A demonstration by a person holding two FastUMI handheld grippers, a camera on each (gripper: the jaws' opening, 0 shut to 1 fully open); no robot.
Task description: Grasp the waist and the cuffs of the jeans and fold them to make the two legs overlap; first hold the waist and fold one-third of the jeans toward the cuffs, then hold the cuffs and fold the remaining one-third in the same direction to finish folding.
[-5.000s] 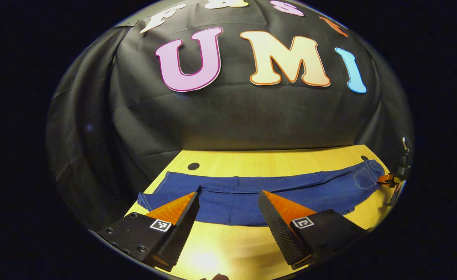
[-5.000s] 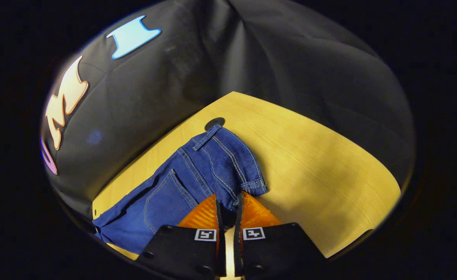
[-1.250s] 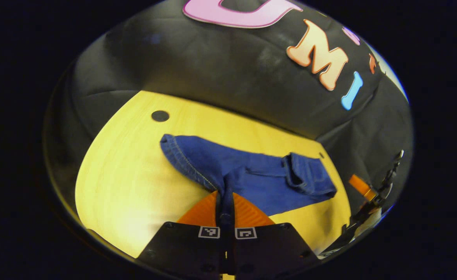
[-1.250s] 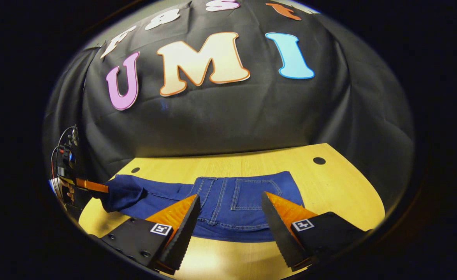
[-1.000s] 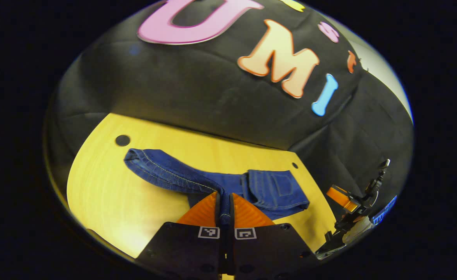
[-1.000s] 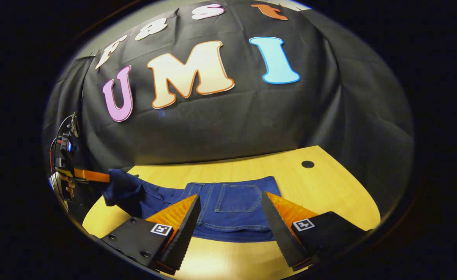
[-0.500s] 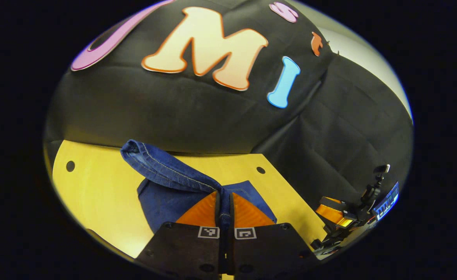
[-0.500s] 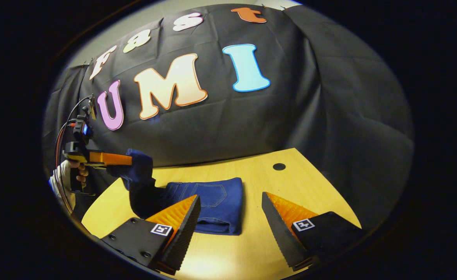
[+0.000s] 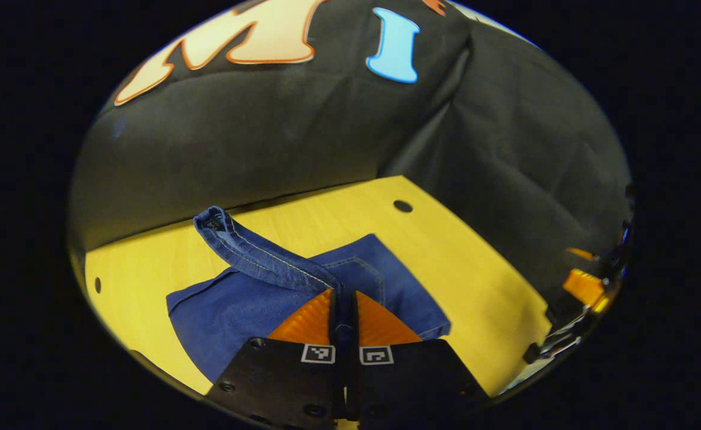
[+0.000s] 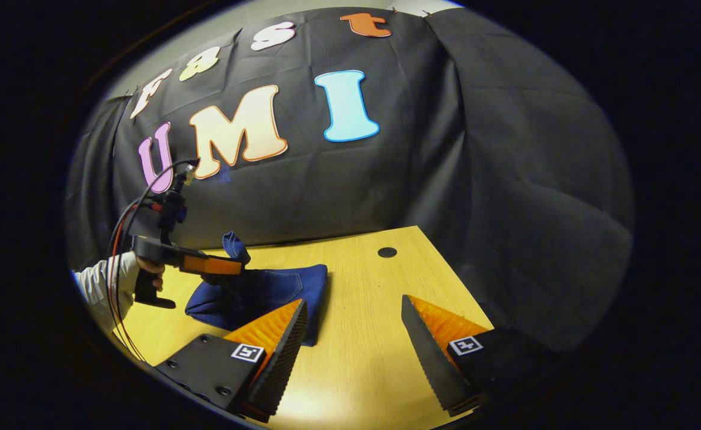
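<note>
The blue jeans (image 9: 249,298) lie folded in a short stack on the yellow wooden table (image 9: 482,286). My left gripper (image 9: 343,295) is shut on the cuffs (image 9: 255,251), which arch up over the folded stack, their far end standing free in the air. In the right gripper view the jeans (image 10: 291,280) lie left of centre, and the left gripper (image 10: 234,267), held by a hand (image 10: 147,266), hovers over them with the cuff end sticking up. My right gripper (image 10: 355,322) stands open above bare table to the right of the jeans, nothing between its fingers.
Black cloth walls close the table at the back and right. A round dark hole (image 9: 402,206) sits in the tabletop beyond the jeans, hole (image 10: 387,252) in the right gripper view. A white sleeve (image 10: 97,280) and red and black cables (image 10: 125,221) are at the left.
My left gripper has carried the cuffs further over the folded stack and lower. My right gripper, open throughout, has drifted rightward off the jeans over bare table.
</note>
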